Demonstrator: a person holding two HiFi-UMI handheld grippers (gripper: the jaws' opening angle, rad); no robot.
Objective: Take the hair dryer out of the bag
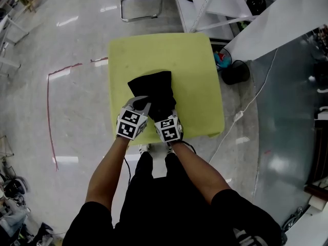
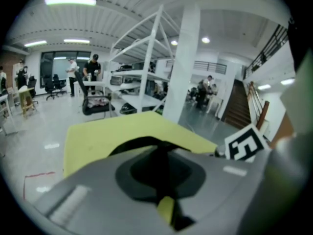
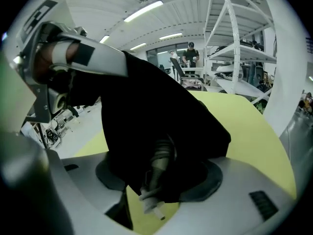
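A: Closest to the lens, the person's bare left forearm (image 1: 105, 173) and bare right forearm (image 1: 197, 170) reach forward over black-clad legs. Each ends in a grey tool with a black-and-white marker cube.

B: Starting from the left, the left gripper (image 1: 145, 105) has its jaws pressed together on an edge of the black cloth bag (image 1: 154, 88). The right gripper view shows the cloth hanging from its tip, raised off the surface.

A: Moving across, the right gripper (image 1: 166, 114) has its jaws spread wide. The bag's near end sits between them, and the pads aren't pressing on it.

B: And the hair dryer? Nowhere in sight. It's most likely inside the bag, which is in the middle of the yellow-green square tabletop (image 1: 197, 70).

A: A grey ribbed stub (image 3: 159, 163) with a pale tip does poke from the cloth between those open jaws. It could be a cord or a drawstring, hard to say.

B: So the step looks like opening the bag and reaching in. Next, the right tongs would need to close on something firm while the left holds the mouth up.

A: It's tricky material. The bag is limp and matte and folds wherever it's pulled, while the tabletop is smooth and matte, with rounded corners.
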